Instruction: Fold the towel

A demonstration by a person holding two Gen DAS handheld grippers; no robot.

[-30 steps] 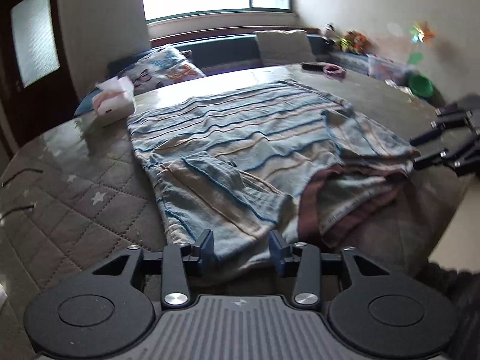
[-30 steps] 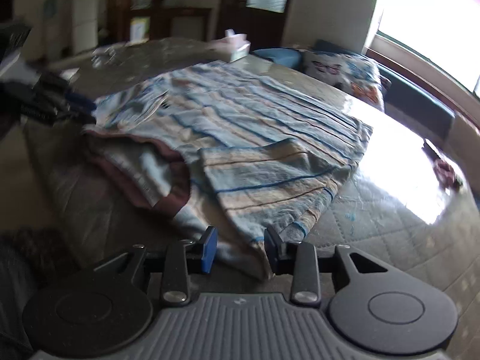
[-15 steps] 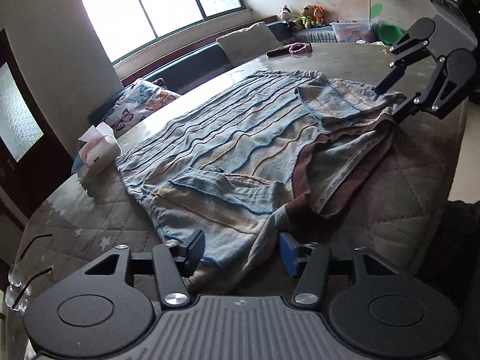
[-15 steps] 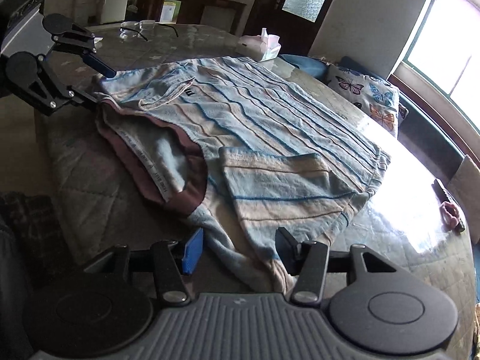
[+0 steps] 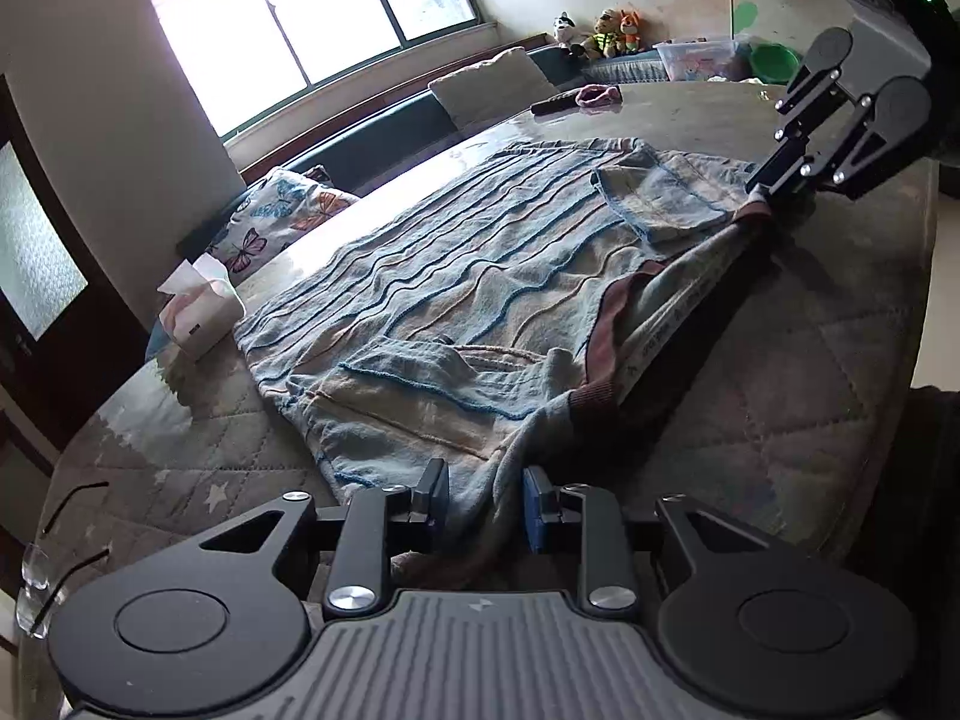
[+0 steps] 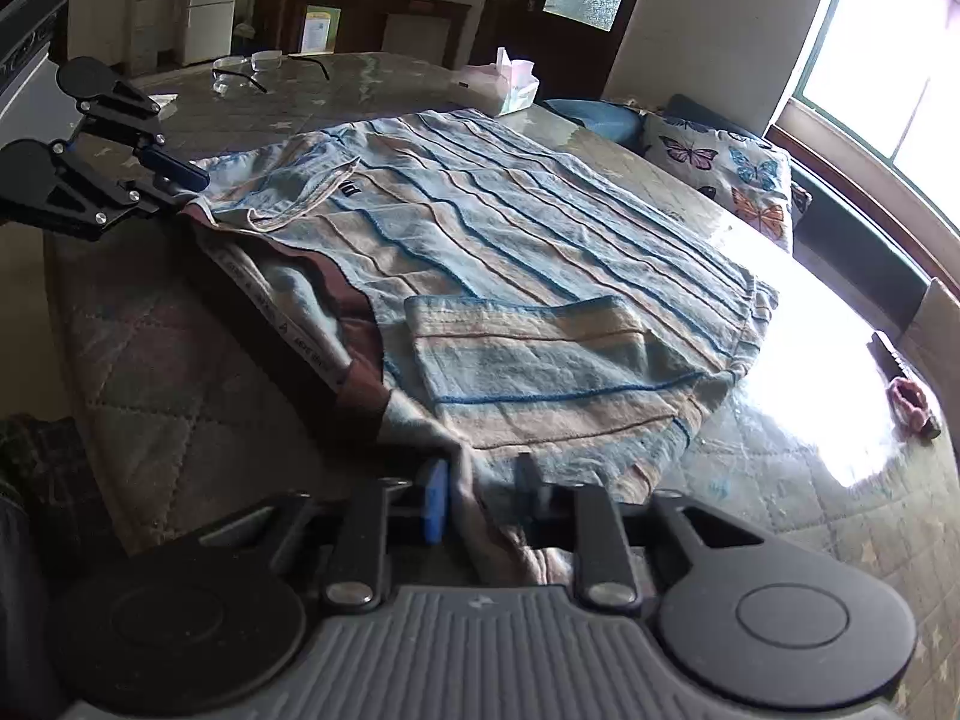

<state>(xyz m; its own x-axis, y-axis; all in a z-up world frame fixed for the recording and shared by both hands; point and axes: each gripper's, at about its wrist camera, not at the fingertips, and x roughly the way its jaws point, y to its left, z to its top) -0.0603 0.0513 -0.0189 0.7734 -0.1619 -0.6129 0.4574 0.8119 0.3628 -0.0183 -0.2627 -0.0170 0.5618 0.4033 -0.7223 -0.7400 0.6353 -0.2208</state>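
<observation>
Towel (image 5: 456, 276) blue-beige striped, maroon edge; cushion (image 5: 282, 222) butterfly print.

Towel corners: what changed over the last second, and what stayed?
Both grippers' jaws are closing on the towel: the left gripper narrowed around its near corner, which bunched between the pads; the right gripper did likewise at the other near corner. The near edge between them has lifted slightly, showing more brown hem. The towel's far half, tissue box and glasses stayed put.
</observation>
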